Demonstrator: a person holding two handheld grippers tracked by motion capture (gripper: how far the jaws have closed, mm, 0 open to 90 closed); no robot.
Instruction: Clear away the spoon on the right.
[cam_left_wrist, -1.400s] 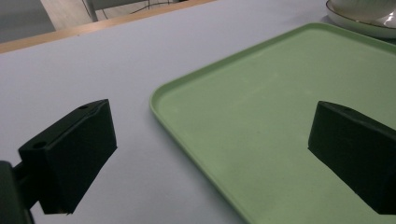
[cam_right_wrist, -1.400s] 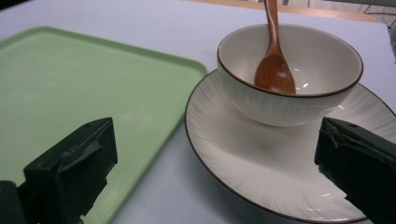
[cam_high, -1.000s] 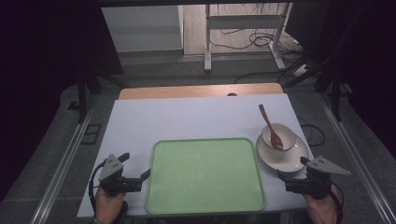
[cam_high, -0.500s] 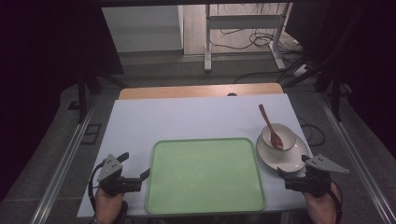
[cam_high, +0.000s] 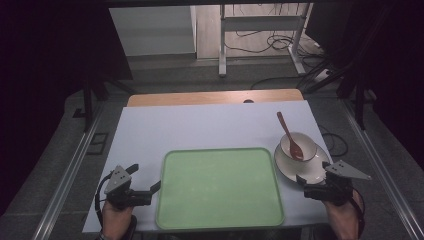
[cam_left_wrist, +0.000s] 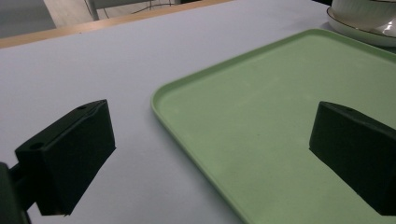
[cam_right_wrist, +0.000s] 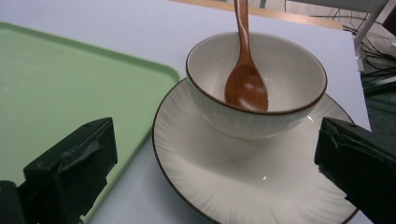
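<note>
**Nothing lifted yet; place setting sits beside an empty tray**

High view: I see the green tray (cam_high: 220, 187) lying bare at the near middle of the white table (cam_high: 200, 127). To its right stands the plate (cam_high: 305, 170), carrying the bowl (cam_high: 298, 145) with the wooden spoon (cam_high: 290, 136) leaning in it. My left gripper (cam_high: 154, 187) rests off the tray's left edge; my right gripper (cam_high: 301, 181) sits at the plate's near rim.

Left gripper view: the jaws stand wide apart with nothing between them, one over the table and one over the tray (cam_left_wrist: 280, 126), straddling its left rim.

Right gripper view: the jaws are spread and empty, flanking the plate (cam_right_wrist: 243, 186) without touching it. The bowl (cam_right_wrist: 257, 84) and spoon (cam_right_wrist: 245, 79) rest undisturbed.

Assessment: I judge the work at its outset. Grasping the plate and moving the setting onto the tray remains outstanding.
</note>
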